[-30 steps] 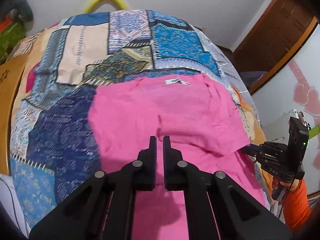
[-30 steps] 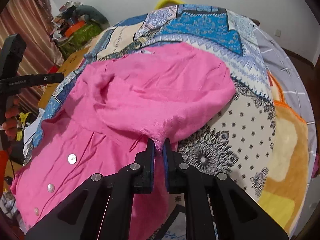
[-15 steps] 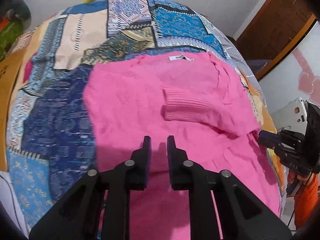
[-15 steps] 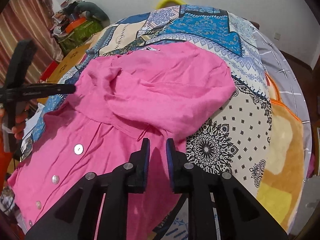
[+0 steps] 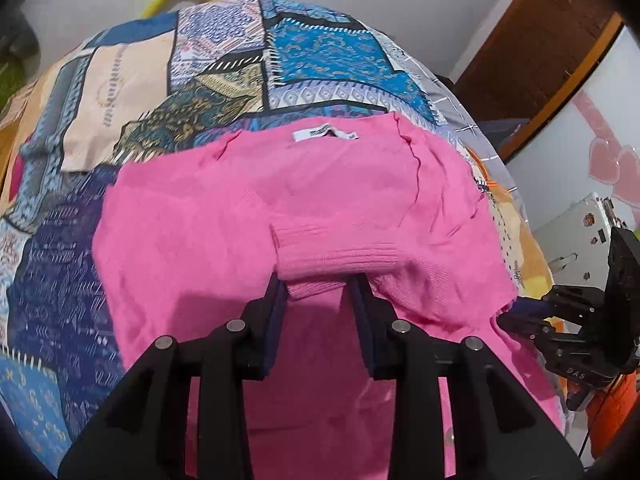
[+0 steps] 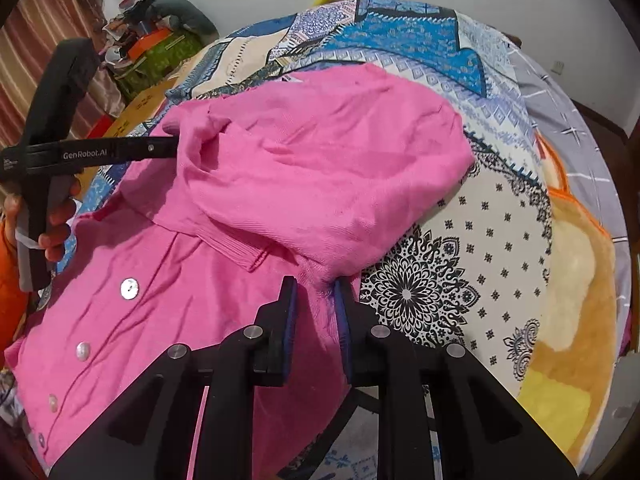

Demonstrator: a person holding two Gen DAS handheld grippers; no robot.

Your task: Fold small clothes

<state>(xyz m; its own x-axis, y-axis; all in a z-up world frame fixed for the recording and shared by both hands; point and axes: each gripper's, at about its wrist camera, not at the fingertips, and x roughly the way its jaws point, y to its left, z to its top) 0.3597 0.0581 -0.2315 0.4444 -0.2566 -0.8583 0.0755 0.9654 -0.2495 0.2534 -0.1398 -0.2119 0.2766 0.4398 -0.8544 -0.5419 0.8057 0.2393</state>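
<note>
Currently: pink cardigan on patchwork bedspread

Left gripper (image 5: 318,292): jaws wide apart, straddling the ribbed cuff (image 5: 340,258) of the pink cardigan (image 5: 192,240), not clamped. Right gripper (image 6: 314,292): jaws narrowly apart, fabric fold between them. Cardigan lies on the patchwork bedspread (image 5: 328,52). Neck label (image 5: 324,134) at 12 o'clock: unreadable. Right view only: buttons (image 6: 129,289) at 9 o'clock, "GenRobot.AI" lettering (image 6: 85,154)

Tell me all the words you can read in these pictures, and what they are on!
"GenRobot.AI": on the left hand-held gripper, along its black finger.
"DAS": on the right hand-held gripper, low on its black body.
White tag at the pink cardigan collar: print too blurred to read.
</note>
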